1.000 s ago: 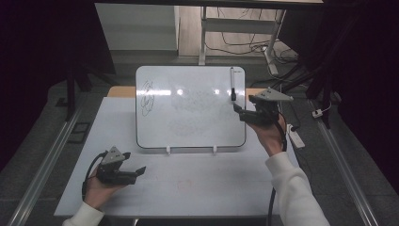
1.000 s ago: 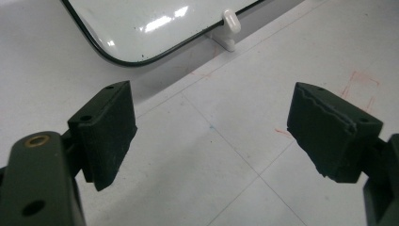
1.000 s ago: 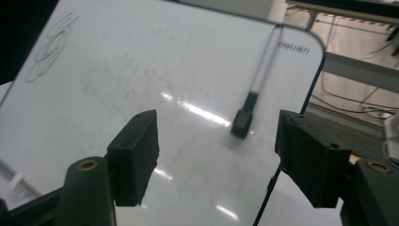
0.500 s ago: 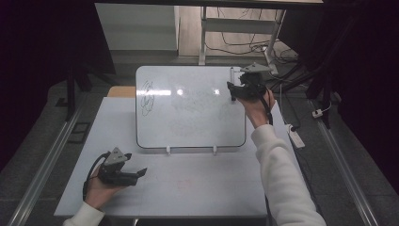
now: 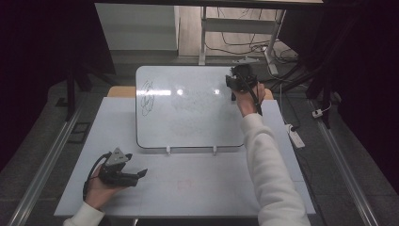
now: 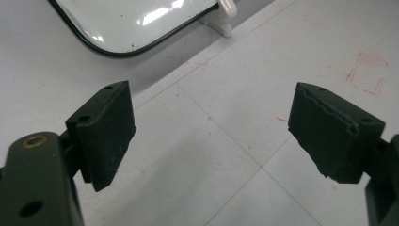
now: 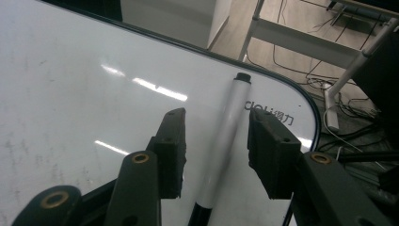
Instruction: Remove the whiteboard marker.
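1. Two claws in the high view: the right claw (image 5: pixel 234 81) has travelled up to the whiteboard (image 5: pixel 188 106)'s far right corner; the left claw (image 5: pixel 134 175) idles on the tabletop (image 5: pixel 197 181).
2. Left claw view: jaws spread, nothing between, open tabletop ahead.
3. Right claw view: jaws just closing around the marker (image 7: pixel 225 141), not yet pinching; board edge just beyond.

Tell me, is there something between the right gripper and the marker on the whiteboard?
Nothing visible. The marker lies on the whiteboard between the right gripper jaws, which have just been closing with gaps left on both sides.
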The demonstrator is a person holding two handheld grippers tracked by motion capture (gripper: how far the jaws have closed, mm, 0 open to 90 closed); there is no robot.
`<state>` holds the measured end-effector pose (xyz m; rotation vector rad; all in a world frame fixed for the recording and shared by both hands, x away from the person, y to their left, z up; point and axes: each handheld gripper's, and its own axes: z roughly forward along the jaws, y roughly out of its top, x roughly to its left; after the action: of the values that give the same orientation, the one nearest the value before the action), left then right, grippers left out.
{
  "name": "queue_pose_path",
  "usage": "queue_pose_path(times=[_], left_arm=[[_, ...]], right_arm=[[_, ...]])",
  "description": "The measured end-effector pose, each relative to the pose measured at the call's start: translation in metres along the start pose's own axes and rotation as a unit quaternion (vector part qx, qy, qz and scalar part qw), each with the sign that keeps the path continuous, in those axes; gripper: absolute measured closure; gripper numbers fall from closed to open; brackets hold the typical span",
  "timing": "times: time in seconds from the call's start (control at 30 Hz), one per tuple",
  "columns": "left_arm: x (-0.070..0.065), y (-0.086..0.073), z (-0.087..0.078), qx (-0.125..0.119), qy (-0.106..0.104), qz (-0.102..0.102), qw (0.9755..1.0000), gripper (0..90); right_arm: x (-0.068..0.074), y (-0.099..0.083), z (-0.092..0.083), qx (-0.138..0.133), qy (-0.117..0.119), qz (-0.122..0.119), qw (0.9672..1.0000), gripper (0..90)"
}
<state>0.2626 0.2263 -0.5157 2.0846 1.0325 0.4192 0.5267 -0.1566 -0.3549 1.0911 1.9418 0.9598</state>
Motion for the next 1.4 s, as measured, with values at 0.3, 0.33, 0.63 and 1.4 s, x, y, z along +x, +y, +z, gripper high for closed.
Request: queue_pose_path(times=[0.3,0.33,0.63,1.4], left_arm=[[0.000,-0.001,0.000,0.001,0.003,0.001,1.0000,16.1],[0.000,-0.001,0.000,0.001,0.003,0.001,1.0000,16.1],[0.001,-0.001,-0.001,-0.001,0.006,0.001,1.0000,16.0],[-0.001,0.003,-0.009,-0.045,0.008,-0.016,0.9988,18.2]], right_arm=[[0.003,-0.002,0.008,-0.001,-0.015,0.001,0.9999,74.4],[0.003,-0.002,0.008,-0.002,-0.015,0.003,0.9999,75.4],[0.008,-0.002,0.010,-0.008,0.000,0.021,0.9998,80.6],[0.019,-0.026,-0.052,-0.101,0.097,0.036,0.9895,80.8]])
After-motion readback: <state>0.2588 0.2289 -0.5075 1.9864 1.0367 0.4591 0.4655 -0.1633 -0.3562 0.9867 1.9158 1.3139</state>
